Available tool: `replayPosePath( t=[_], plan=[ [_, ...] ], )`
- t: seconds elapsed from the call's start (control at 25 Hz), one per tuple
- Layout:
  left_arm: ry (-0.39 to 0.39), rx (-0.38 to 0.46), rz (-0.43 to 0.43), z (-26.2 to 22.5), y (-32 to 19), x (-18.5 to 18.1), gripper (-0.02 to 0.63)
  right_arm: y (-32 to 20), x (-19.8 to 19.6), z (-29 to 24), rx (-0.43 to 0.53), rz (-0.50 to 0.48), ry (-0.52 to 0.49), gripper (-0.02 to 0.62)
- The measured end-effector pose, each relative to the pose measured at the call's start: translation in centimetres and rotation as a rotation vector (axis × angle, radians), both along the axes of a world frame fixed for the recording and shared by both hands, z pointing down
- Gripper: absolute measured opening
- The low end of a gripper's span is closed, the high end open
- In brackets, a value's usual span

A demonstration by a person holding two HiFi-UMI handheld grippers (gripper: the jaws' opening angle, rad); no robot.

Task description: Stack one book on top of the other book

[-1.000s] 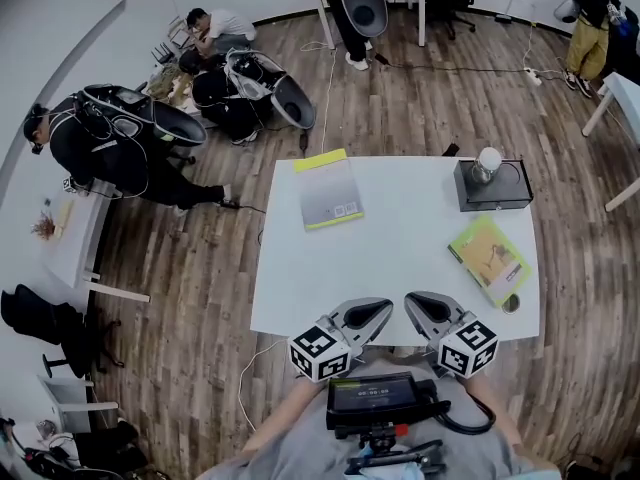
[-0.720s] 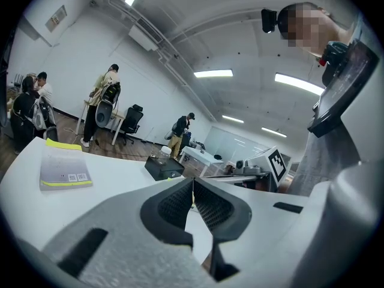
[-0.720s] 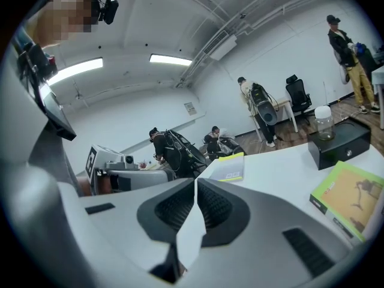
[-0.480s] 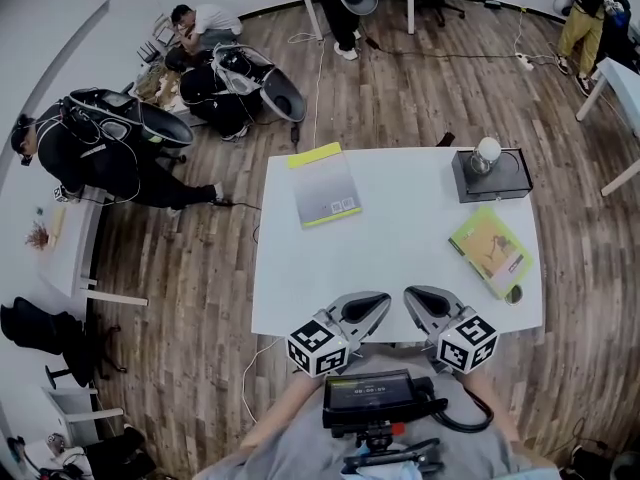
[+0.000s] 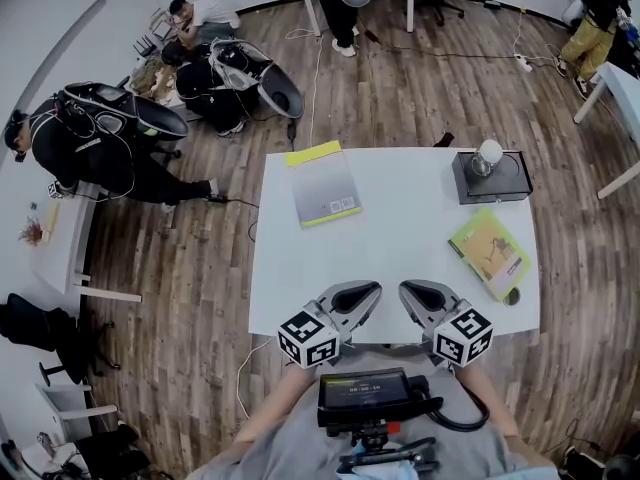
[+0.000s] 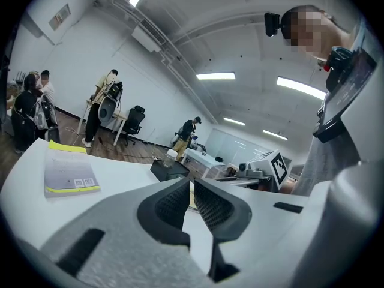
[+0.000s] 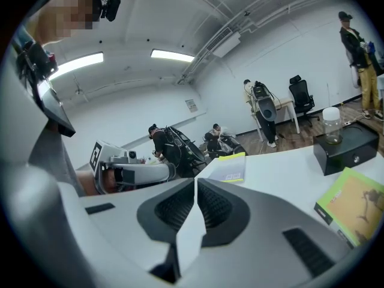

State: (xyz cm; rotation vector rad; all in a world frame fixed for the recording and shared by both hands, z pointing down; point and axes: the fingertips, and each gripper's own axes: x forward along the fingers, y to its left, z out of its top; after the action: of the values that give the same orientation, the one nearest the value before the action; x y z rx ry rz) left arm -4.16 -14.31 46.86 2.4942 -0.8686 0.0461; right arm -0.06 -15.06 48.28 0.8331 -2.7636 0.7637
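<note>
A grey book with yellow edges point(image 5: 323, 184) lies at the far left of the white table point(image 5: 400, 238); it also shows in the left gripper view point(image 6: 69, 174) and the right gripper view point(image 7: 229, 168). A green-covered book point(image 5: 490, 252) lies near the table's right edge, also seen low right point(image 7: 354, 204). My left gripper point(image 5: 372, 290) and right gripper point(image 5: 404, 289) hover side by side over the table's near edge, both shut with nothing between the jaws, well short of either book.
A black box point(image 5: 492, 180) with a white-capped jar point(image 5: 487, 155) on it stands at the table's far right corner. A small round dark object point(image 5: 514, 295) sits by the green book. People crouch and stand point(image 5: 100, 143) on the wood floor to the far left.
The left gripper has shifted slightly left along the near edge. The right gripper and both books have stayed where they were.
</note>
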Motion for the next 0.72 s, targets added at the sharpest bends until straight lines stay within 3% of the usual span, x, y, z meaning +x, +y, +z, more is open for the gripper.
replayPosePath(
  t=[0.72],
  plan=[
    [-0.069,-0.018,-0.151,1.6,-3.5,-10.1,0.02,-5.1,-7.8,1.3,0.047,-0.144,0.068,0.031]
  ],
)
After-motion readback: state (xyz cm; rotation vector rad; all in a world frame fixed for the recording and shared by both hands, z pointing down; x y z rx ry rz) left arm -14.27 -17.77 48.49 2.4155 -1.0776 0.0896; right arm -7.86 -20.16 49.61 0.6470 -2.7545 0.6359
